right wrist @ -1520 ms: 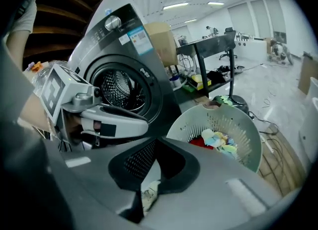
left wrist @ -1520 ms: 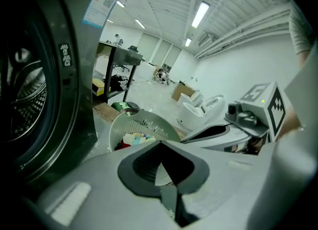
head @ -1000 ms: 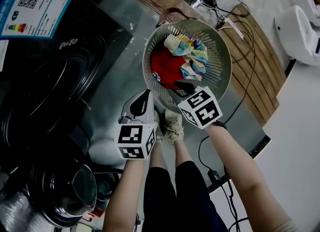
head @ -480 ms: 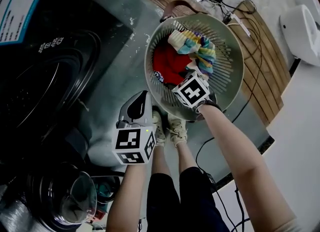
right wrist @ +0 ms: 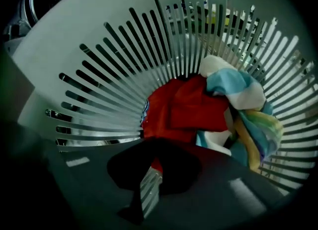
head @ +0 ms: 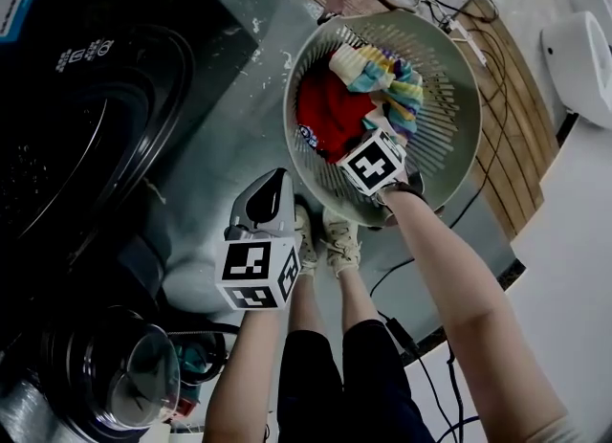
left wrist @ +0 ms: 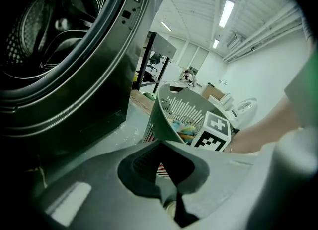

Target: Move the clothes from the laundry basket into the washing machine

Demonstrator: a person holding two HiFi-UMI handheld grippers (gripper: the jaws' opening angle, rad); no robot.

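**Black front-loading washing machine** (head: 67, 116): stands at the left with its drum mouth open. No clothing shows inside it. Its round glass door (head: 129, 374) hangs open low down, near the person's left side.

**Grey concrete floor** (head: 225, 135): runs between the machine and the basket.

**Round pale slatted plastic laundry basket** (head: 449, 135): sits on the floor to the right of the machine, near it but apart. It holds the whole load. A red fabric garment (head: 325, 116) lies low in the middle. A pastel striped cloth bundle (head: 387, 73) rests against the garment's far side and partly over it.

**Right gripper** (right wrist: 158, 157): is inside the basket, just above the near edge of the red garment. Its fingers are drawn together to a narrow slit and hold nothing.

**Left gripper** (head: 273, 188): hangs outside the basket over the floor, beside the near rim. Its fingers are closed and empty.

**Step in hand (judged):** the first pick, with the transfer not yet begun.
- The right fingers must spread before they descend.
- They should take a thick fold of the red garment rather than flat cloth.
- The lift should go straight up past the rim before it swings left.

**Edges and room:**
- The basket wall stands close on the near side, and the slats could catch a fingertip.
- The overlapping striped bundle may drag along with the garment.
- The path to the drum looks open, with only the left gripper and the open door near that route.
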